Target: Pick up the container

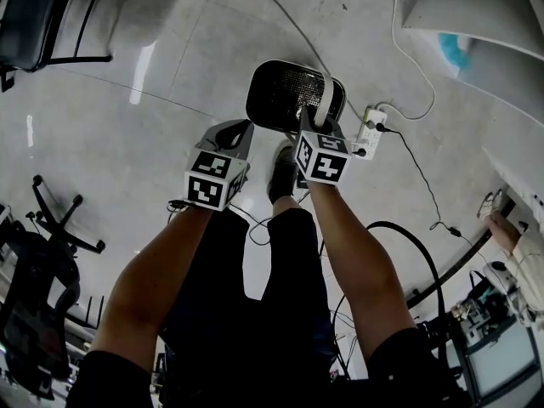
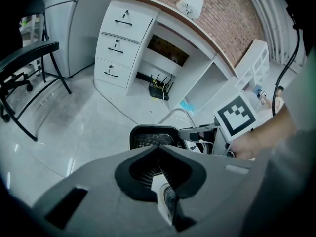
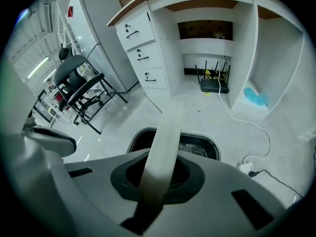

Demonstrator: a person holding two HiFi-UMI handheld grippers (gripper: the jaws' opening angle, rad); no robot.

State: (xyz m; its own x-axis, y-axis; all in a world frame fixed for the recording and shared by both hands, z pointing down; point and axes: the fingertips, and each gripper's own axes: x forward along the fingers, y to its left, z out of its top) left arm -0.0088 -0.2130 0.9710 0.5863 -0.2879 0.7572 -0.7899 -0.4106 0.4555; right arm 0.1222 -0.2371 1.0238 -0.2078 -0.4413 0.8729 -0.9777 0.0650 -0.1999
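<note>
Clamping right gripper (image 1: 318,117) onto white handle (image 3: 165,132) arching over black mesh container (image 1: 285,92), likely for balanced lift; left gripper (image 1: 237,132) closed on nothing, idle near rim.

Bright, even light fills the room. A white glare streak lies on the glossy floor (image 1: 140,73) left of the left tongs (image 1: 241,129). Both tongs views bulge and blacken at the corners. The white handle (image 3: 166,127) in the right tongs (image 3: 158,157) looks soft and blurred.
</note>
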